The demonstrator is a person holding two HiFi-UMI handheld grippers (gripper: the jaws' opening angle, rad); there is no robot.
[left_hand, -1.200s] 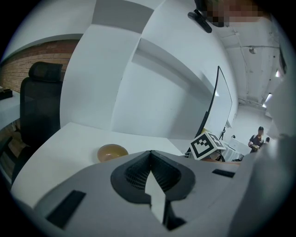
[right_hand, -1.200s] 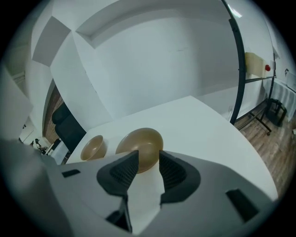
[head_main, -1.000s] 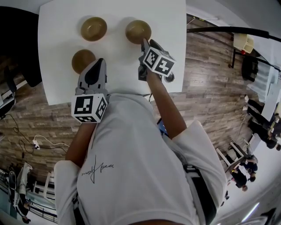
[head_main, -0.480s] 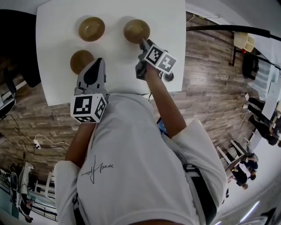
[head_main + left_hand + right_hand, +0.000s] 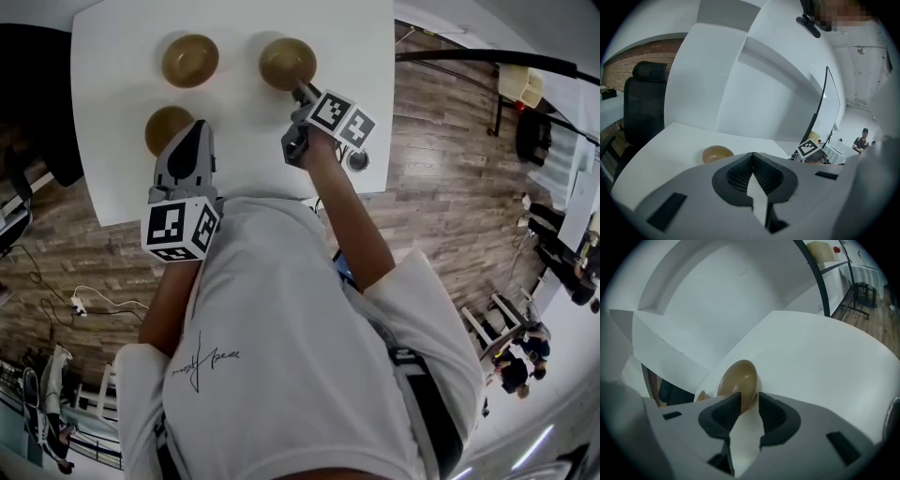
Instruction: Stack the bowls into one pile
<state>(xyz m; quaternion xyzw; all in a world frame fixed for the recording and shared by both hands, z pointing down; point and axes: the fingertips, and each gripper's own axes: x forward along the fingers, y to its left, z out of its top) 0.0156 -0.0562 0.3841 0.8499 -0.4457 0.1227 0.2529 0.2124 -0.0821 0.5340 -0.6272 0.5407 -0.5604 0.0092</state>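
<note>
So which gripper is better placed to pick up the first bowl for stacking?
Right. The right gripper has its jaws astride the rim of the far right bowl and has just been closing on it. The left gripper is shut, beside the near left bowl, holding nothing.

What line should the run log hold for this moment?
right gripper: open, just closing, right bowl rim between jaws | left gripper: shut, empty | two other bowls: unstacked

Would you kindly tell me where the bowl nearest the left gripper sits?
In the head view, this bowl sits at the left of the white table, beside the left gripper, nearer the person than a second bowl.
</note>
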